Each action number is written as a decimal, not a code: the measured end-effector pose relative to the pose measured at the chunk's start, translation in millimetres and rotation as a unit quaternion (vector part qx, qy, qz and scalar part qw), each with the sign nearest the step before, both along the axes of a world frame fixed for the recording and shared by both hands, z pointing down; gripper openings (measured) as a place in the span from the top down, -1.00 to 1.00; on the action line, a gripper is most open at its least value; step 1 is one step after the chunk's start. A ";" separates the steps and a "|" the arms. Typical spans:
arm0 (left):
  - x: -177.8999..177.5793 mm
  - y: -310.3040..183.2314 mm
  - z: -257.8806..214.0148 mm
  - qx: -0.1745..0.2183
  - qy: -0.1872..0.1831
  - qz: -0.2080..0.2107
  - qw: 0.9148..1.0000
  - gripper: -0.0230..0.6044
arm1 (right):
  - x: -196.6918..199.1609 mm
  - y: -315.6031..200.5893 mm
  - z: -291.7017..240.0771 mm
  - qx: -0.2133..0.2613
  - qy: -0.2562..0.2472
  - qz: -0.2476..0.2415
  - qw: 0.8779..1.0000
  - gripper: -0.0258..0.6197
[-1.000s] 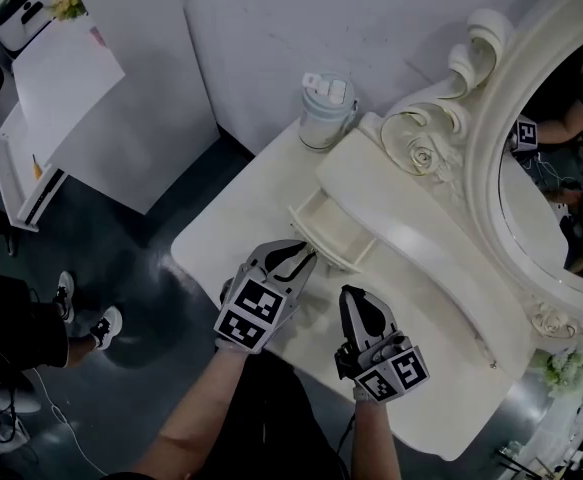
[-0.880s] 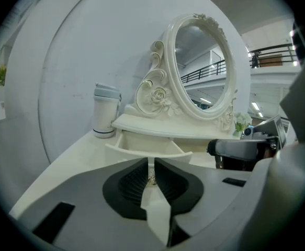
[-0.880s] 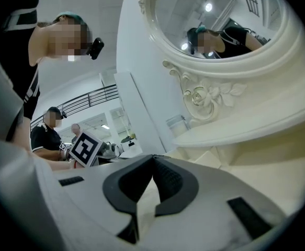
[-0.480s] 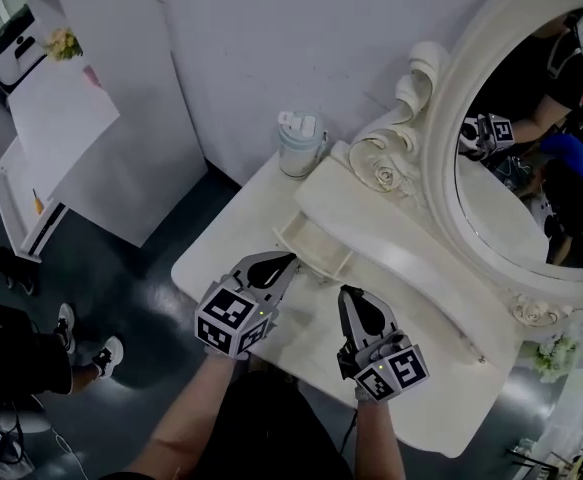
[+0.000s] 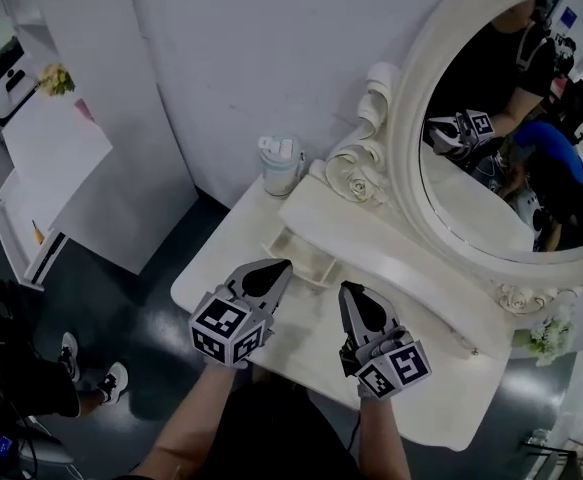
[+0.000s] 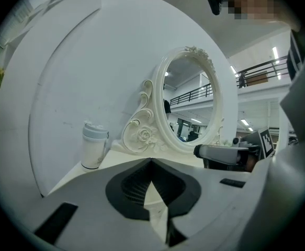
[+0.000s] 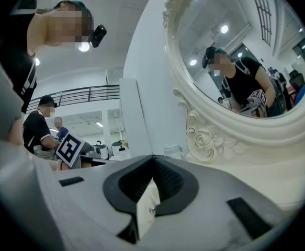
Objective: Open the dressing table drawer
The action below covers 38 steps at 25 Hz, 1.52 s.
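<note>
The cream dressing table (image 5: 231, 268) has a small drawer (image 5: 311, 258) standing pulled out from under its raised shelf; the head view shows the drawer's inside. My left gripper (image 5: 283, 266) hovers above the table just in front of the drawer's near left corner. Its jaws are shut with nothing between them and touch nothing, as the left gripper (image 6: 151, 161) view confirms. My right gripper (image 5: 347, 290) hangs beside it to the right, also shut and empty, and the right gripper (image 7: 153, 157) points at the mirror's carved base (image 7: 210, 140).
A pale lidded tumbler (image 5: 279, 163) stands at the table's back left corner, next to the scrolled frame of the big oval mirror (image 5: 501, 128). White flowers (image 5: 549, 336) sit at the right end. A white wall panel and a white shelf unit (image 5: 31, 168) stand to the left; dark floor lies below.
Both grippers have lifted up and away from the table. The left jaws, open by the drawer front a second ago, have shut. More of the mirror shows in the head view.
</note>
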<state>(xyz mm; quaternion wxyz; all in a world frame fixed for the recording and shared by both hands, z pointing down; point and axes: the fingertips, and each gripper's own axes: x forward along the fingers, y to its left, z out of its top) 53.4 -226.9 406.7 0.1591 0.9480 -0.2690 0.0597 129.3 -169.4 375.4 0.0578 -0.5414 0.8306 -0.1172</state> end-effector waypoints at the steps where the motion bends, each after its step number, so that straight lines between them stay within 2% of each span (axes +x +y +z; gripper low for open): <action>1: 0.3 0.9 -4.8 0.002 0.004 0.000 1.000 0.91 | 1.8 1.2 -3.8 0.003 0.001 0.002 1.000 0.91; 16: 1.0 12.8 -82.2 0.055 0.053 -0.006 0.997 0.91 | 8.1 15.1 -60.6 0.049 0.013 0.003 0.999 0.91; 38: -16.6 18.7 -130.7 0.094 0.086 -0.026 0.992 0.91 | -2.0 24.6 -98.2 0.086 0.022 -0.003 0.996 0.91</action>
